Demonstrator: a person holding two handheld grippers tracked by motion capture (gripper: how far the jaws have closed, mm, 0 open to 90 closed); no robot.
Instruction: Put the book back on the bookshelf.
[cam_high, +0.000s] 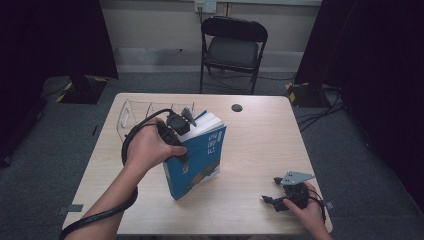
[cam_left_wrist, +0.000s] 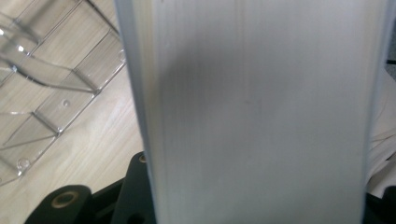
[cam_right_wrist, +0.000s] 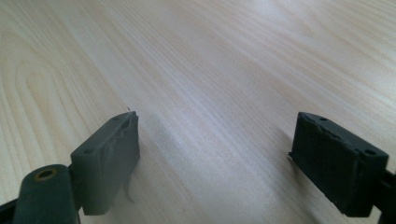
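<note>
From the high view, the left gripper (cam_high: 181, 131) is clamped on the top edge of a thick blue-covered book (cam_high: 197, 155), which stands tilted on its lower corner near the middle of the pale wooden table (cam_high: 260, 135), just in front of a clear acrylic rack (cam_high: 131, 114) at the table's far left. The right gripper (cam_high: 278, 192) rests near the right front corner, jaws spread and empty. The book looks heavy for a grip at one edge, so it could pivot or slide out of the jaws; and if it swings toward the rack at an angle, its corner could strike a thin divider and shove the light rack across the smooth tabletop. In the left gripper view, the book's white page block (cam_left_wrist: 257, 112) stands upright between the jaws, finely ribbed and matte, edged by thin glossy covers; the rack (cam_left_wrist: 51, 84) lies to its left, transparent, with slanted dividers and rounded rims. In the right gripper view, two blocky black rubbery pads (cam_right_wrist: 109, 161) stand wide apart, holding nothing, over light, straight-grained laminate (cam_right_wrist: 210, 70).
</note>
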